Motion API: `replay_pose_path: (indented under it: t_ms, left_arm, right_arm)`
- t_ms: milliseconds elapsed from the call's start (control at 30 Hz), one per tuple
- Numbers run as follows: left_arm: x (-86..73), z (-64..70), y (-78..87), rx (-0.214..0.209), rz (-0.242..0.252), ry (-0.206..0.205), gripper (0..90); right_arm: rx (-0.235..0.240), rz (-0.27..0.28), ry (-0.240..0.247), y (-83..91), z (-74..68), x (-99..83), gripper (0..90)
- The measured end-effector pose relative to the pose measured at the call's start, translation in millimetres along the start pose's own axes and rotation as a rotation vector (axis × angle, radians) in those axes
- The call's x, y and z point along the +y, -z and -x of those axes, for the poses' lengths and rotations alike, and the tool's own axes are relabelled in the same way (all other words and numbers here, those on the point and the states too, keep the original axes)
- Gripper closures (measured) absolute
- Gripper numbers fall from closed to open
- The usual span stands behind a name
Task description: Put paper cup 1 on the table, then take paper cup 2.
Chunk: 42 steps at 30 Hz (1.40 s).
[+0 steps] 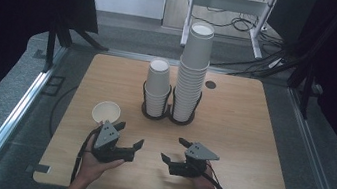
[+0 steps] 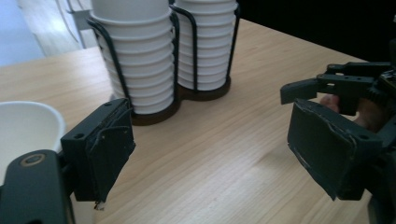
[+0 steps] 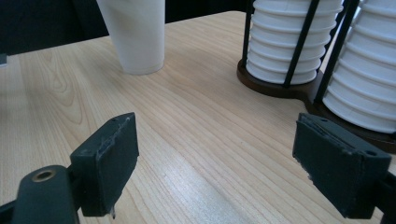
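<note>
Left hand-held gripper (image 1: 128,136) hovers with its jaws spread wide and nothing between them, just beside the single paper cup (image 1: 106,112), which stands upright and mouth-up on the worktop (image 1: 246,136), on the person's side of the wire cup holder (image 1: 169,109) and off to its left. In the left gripper view the cup's rim (image 2: 25,122) sits just outside the gripper's left-hand jaw, not between the two. The right hand-held gripper (image 1: 174,149) is likewise spread and empty, low over the worktop on the near side of the holder and slightly to its right, apart from every cup.

The holder carries two stacks: a short stack of paper cups (image 1: 157,87) in its left ring and a tall stack of paper cups (image 1: 193,68) in its right ring, rising well above the wire.

Judging from this, the loose cup is the thing in hand, and the main risk is the approach. With the cup outside the jaws, a sideways move of the left gripper could nudge the light, empty cup and tip it or slide it away. Closing too hard on the thin wall would likely crush it. Any reach past the cup toward the holder could brush the tall stack, which looks the easiest thing to topple.
</note>
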<state>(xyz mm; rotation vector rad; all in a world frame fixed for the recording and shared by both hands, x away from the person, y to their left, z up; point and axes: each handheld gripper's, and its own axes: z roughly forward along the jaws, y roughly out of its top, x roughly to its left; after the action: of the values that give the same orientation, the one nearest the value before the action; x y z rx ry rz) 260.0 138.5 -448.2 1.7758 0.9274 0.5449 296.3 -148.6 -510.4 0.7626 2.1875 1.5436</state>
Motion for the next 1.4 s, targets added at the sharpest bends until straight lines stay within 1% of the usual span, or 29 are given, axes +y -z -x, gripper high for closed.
replay_pose_path:
  t_ms: [67,200,233,267,333,367,467,567,600,633,667,700,733,767,800,867,967,1000,1033,1067,1100,1133,1200,1233,1267,1400]
  left_arm:
    - [-0.3,-0.3,-2.9,-0.029,-0.006,0.012,14.9]
    - [-1.3,2.0,-8.2,-0.053,-0.019,0.011,14.9]
    - [-2.0,3.0,-10.2,-0.058,-0.024,0.005,15.6]
    - [-2.0,3.0,-10.2,-0.058,-0.024,0.005,16.0]
    - [-2.6,3.8,-11.5,-0.060,-0.029,0.006,16.2]
    - [-3.6,4.2,-13.4,-0.069,-0.032,0.016,16.5]
    - [-4.6,4.4,-14.8,-0.077,-0.039,0.025,16.5]
    - [-6.2,3.9,-16.3,-0.090,-0.046,0.037,16.5]
    - [-7.2,3.5,-17.1,-0.094,-0.046,0.044,16.5]
    - [-8.3,2.8,-18.2,-0.100,-0.048,0.056,16.7]
    - [-9.7,2.2,-19.5,-0.105,-0.052,0.064,16.7]
    - [-12.4,2.6,-22.6,-0.106,-0.061,0.065,17.1]
    - [-12.4,2.6,-22.6,-0.106,-0.061,0.065,17.3]
    - [-13.2,2.9,-23.8,-0.112,-0.067,0.062,17.3]
    - [-13.8,3.4,-24.6,-0.117,-0.068,0.062,17.3]
    - [-14.0,4.1,-24.6,-0.125,-0.067,0.064,17.3]
    - [-14.7,4.2,-24.3,-0.141,-0.067,0.070,18.1]
    - [-14.9,4.2,-24.4,-0.145,-0.068,0.072,18.2]
    - [-15.1,3.9,-24.6,-0.148,-0.067,0.074,18.6]
    - [-15.3,3.8,-24.8,-0.153,-0.066,0.077,18.6]
    - [-15.9,4.4,-25.2,-0.161,-0.071,0.079,18.6]
    - [-15.9,4.4,-25.2,-0.161,-0.071,0.079,18.6]
    - [-16.0,5.4,-25.7,-0.169,-0.075,0.080,18.8]
    - [-16.1,6.0,-26.1,-0.175,-0.075,0.081,19.0]
    - [-16.0,6.5,-26.6,-0.177,-0.076,0.082,19.0]
    - [-16.3,8.7,-29.5,-0.191,-0.084,0.083,20.5]
  right_arm:
    - [-0.005,0.003,-0.005,1.7,0.8,0.3,14.2]
    - [-0.018,0.023,-0.012,5.7,2.9,3.8,14.3]
    - [-0.030,0.034,-0.014,7.4,4.6,7.0,14.4]
    - [-0.030,0.034,-0.014,7.4,4.6,7.0,14.4]
    - [-0.046,0.044,-0.020,8.1,6.8,10.4,14.3]
    - [-0.056,0.053,-0.032,8.4,9.8,13.4,14.3]
    - [-0.065,0.055,-0.036,7.9,12.8,15.8,14.3]
    - [-0.085,0.059,-0.038,6.1,19.2,23.4,13.9]
    - [-0.085,0.059,-0.038,6.1,19.2,23.4,13.9]
    - [-0.099,0.081,-0.061,5.2,23.0,32.2,13.7]
    - [-0.099,0.081,-0.061,5.2,23.0,32.2,13.7]
    - [-0.108,0.108,-0.069,3.9,26.3,43.6,13.6]
    - [-0.108,0.108,-0.069,3.9,26.3,43.6,13.6]
    - [-0.115,0.120,-0.065,1.4,30.0,55.6,13.6]
    - [-0.115,0.120,-0.065,1.4,30.0,55.6,13.6]
    - [-0.120,0.117,-0.053,-1.3,33.9,65.3,13.3]
    - [-0.113,0.110,-0.056,-3.0,44.1,80.6,13.0]
    - [-0.118,0.108,-0.055,-3.0,46.3,83.7,12.9]
    - [-0.131,0.109,-0.050,-1.8,52.6,92.6,12.8]
    - [-0.131,0.109,-0.050,-1.8,52.6,92.6,12.8]
    - [-0.145,0.115,-0.041,0.2,56.7,100.3,12.5]
    - [-0.145,0.115,-0.041,0.2,56.7,100.3,12.5]
    - [-0.143,0.127,-0.053,1.3,61.2,108.6,11.8]
    - [-0.148,0.135,-0.061,1.2,66.2,118.1,10.2]
    - [-0.148,0.135,-0.061,1.2,66.2,118.1,10.2]
    - [-0.145,0.142,-0.064,1.5,76.0,136.0,7.5]
